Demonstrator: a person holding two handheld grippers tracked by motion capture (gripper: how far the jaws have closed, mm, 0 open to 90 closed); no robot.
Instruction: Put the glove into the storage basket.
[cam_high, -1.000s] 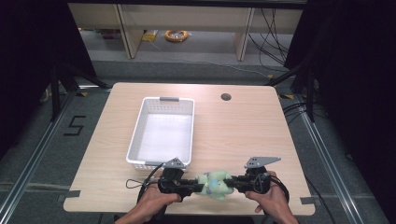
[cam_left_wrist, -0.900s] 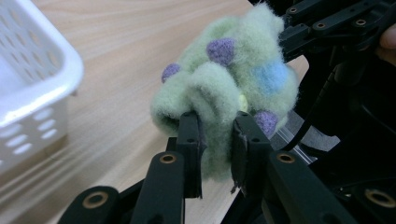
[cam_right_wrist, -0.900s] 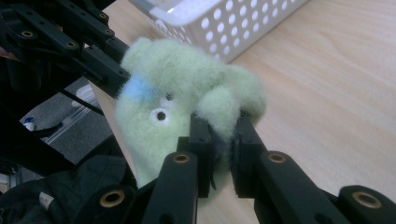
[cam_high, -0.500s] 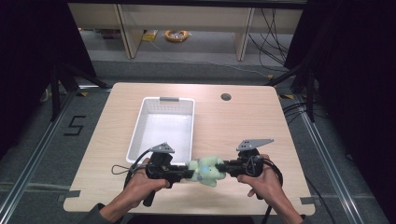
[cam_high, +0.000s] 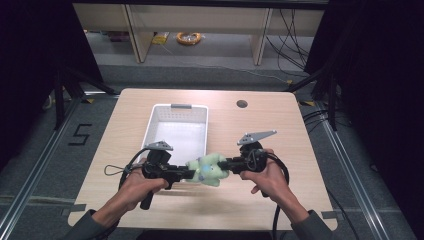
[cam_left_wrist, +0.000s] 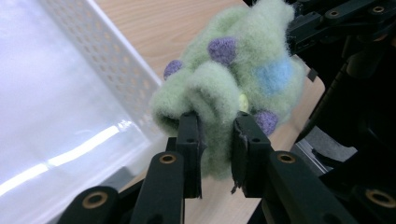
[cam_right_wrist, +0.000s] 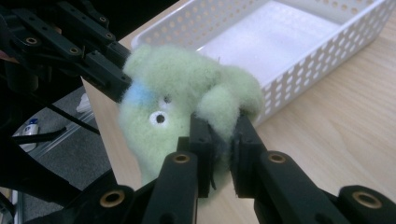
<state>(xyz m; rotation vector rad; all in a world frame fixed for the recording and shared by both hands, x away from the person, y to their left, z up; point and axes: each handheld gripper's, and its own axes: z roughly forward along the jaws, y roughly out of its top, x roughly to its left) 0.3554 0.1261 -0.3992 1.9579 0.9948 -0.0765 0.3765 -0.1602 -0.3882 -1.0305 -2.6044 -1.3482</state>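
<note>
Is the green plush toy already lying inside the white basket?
No, the green plush toy hangs outside the white basket, held between both tongs near its front corner.

Counter (cam_high: 280, 125) evenly lit from above, surroundings dark; glare streaks on basket (cam_left_wrist: 70, 154) floor; near tool jaws soft, toy (cam_right_wrist: 182, 102) fuzzy.

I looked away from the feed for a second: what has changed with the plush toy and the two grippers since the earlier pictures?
Both grippers have carried the green plush toy up and forward from the table's near edge toward the white basket. The left gripper and right gripper stay clamped on opposite sides of the toy, as before. The basket has not moved.
</note>
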